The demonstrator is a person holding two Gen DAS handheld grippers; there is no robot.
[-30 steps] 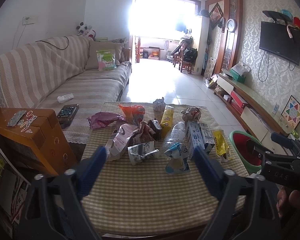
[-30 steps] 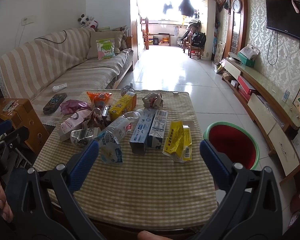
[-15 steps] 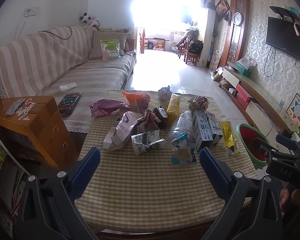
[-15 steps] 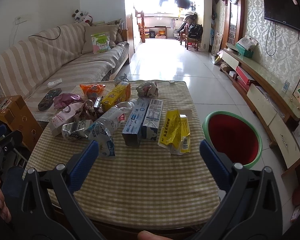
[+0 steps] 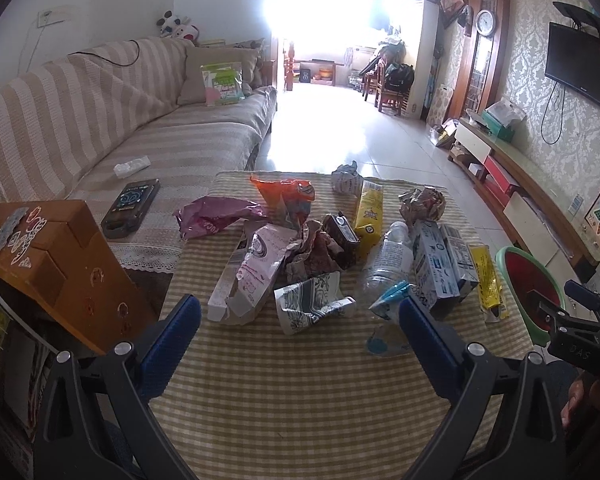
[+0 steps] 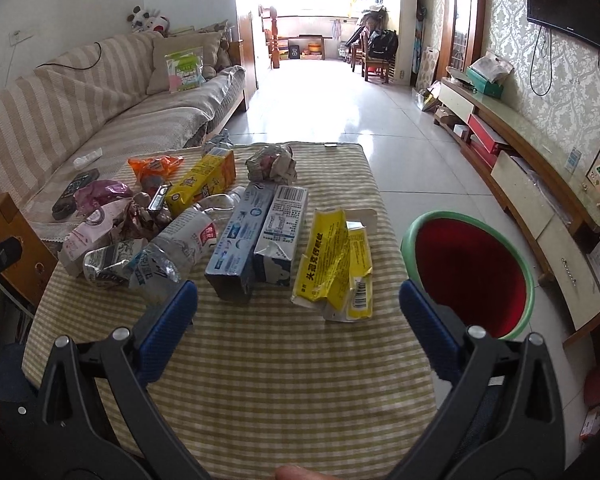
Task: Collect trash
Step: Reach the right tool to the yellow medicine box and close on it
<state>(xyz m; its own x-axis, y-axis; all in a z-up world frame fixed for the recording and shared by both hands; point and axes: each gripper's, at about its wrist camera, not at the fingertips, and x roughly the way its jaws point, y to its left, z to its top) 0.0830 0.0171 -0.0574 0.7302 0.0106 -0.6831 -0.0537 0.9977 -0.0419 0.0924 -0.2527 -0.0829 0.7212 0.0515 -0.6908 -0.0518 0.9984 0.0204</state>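
Trash lies spread over a checked tablecloth (image 5: 300,392) (image 6: 292,380): a crumpled patterned wrapper (image 5: 312,306), a pink carton (image 5: 252,276), a clear plastic bottle (image 5: 388,260) (image 6: 180,248), blue-white cartons (image 5: 440,264) (image 6: 256,236) and a torn yellow box (image 6: 334,268). My left gripper (image 5: 300,320) hangs open in front of the patterned wrapper, nothing between its blue pads. Above the cloth near the yellow box, my right gripper (image 6: 298,304) also stands open and holds nothing. A red basin with a green rim (image 6: 472,276) (image 5: 534,280) sits on the floor right of the table.
A striped sofa (image 5: 100,120) runs along the left, with a remote (image 5: 130,206) on its seat. A wooden side table (image 5: 48,256) stands at the table's left corner. A low TV cabinet (image 6: 532,184) lines the right wall. Tiled floor (image 6: 340,100) stretches beyond.
Both grippers have come forward and lower toward the table, so the trash looks larger. The left gripper's jaws have spread wider than in the earliest frame.
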